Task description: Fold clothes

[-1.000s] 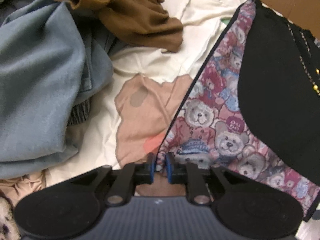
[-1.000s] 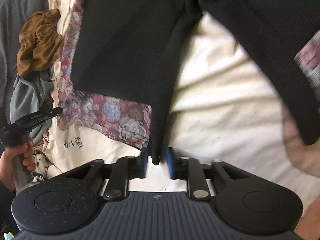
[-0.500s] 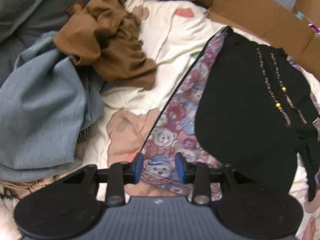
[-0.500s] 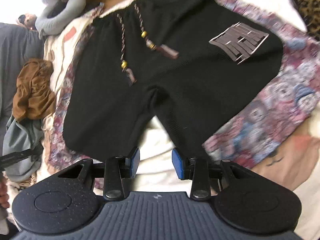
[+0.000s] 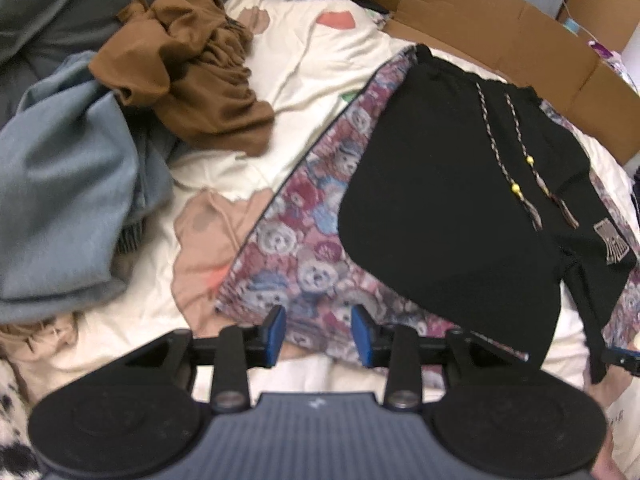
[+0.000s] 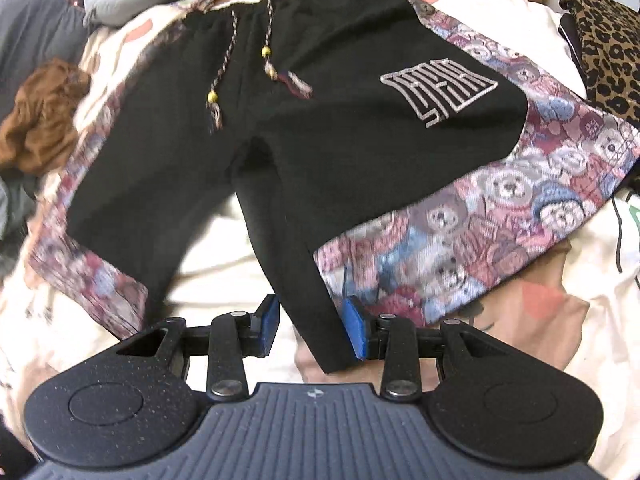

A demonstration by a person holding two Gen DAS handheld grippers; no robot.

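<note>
Plainly, the black shorts [image 6: 304,128] with teddy-bear side panels are laid flat on the cream bedspread [image 5: 312,60], and both the left gripper [image 5: 319,334] and the right gripper [image 6: 309,326] are held spread above the hems with nothing pinched. A crooked fold is risked if only one layer is caught, since the bedding is soft and rumpled. The bed is crowded by a brown garment [image 5: 188,68], a blue-grey one [image 5: 64,200] and a cardboard box [image 5: 500,36].
</note>
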